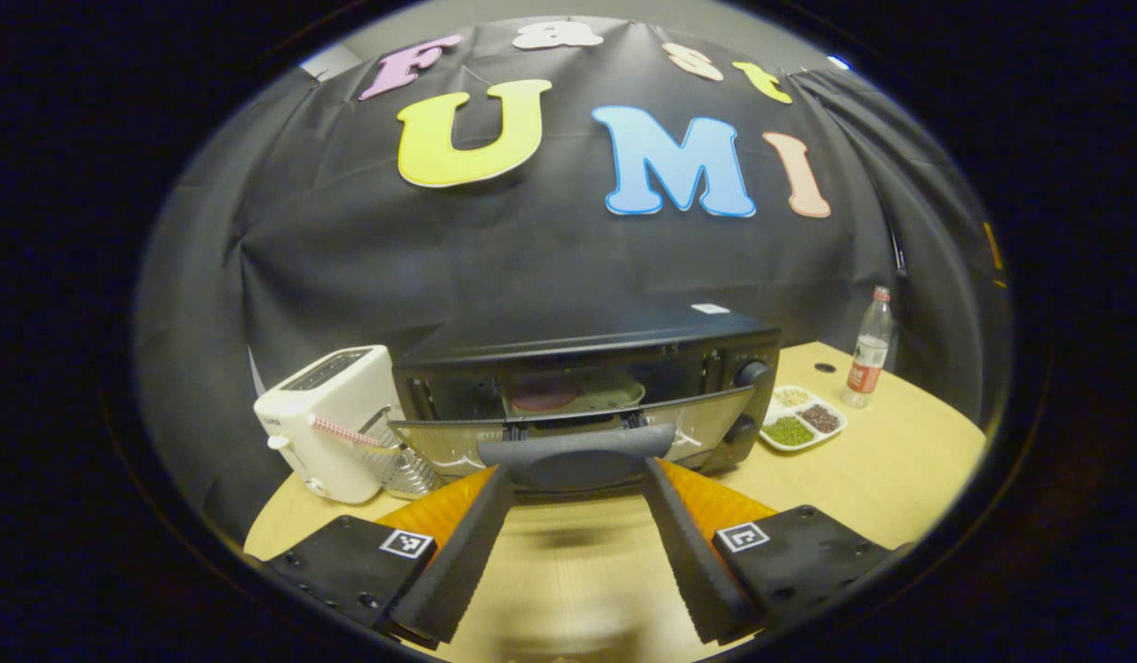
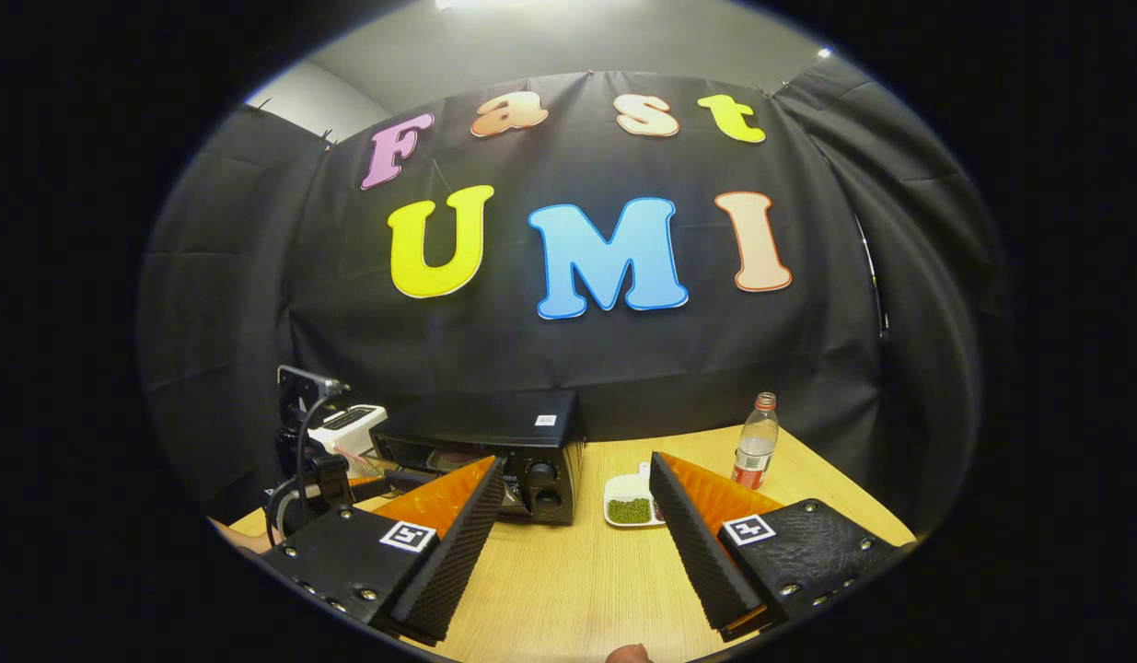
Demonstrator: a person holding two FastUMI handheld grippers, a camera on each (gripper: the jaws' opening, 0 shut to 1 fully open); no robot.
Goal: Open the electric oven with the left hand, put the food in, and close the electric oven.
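Note:
The black electric oven (image 1: pixel 586 345) stands at the middle of the table with its glass door (image 1: pixel 706 424) tilted partly open. Inside it lies a plate with pinkish food (image 1: pixel 568 396). My left gripper (image 1: pixel 575 474) is open, and its two fingertips touch the ends of the door's dark handle (image 1: pixel 577 456) from below. My right gripper (image 2: pixel 577 479) hangs open over the table, right of the oven (image 2: pixel 485 433), with nothing between its fingers. The left gripper's camera mount (image 2: pixel 303 387) rises at the oven's left front in the right gripper view.
A white toaster (image 1: pixel 333 414) stands left of the oven, with a glass holder and a striped straw (image 1: pixel 342 430) beside it. On the right are a divided dish of beans (image 1: pixel 803 424) and a plastic bottle (image 1: pixel 869 350). Bare wooden table (image 1: pixel 568 571) lies in front.

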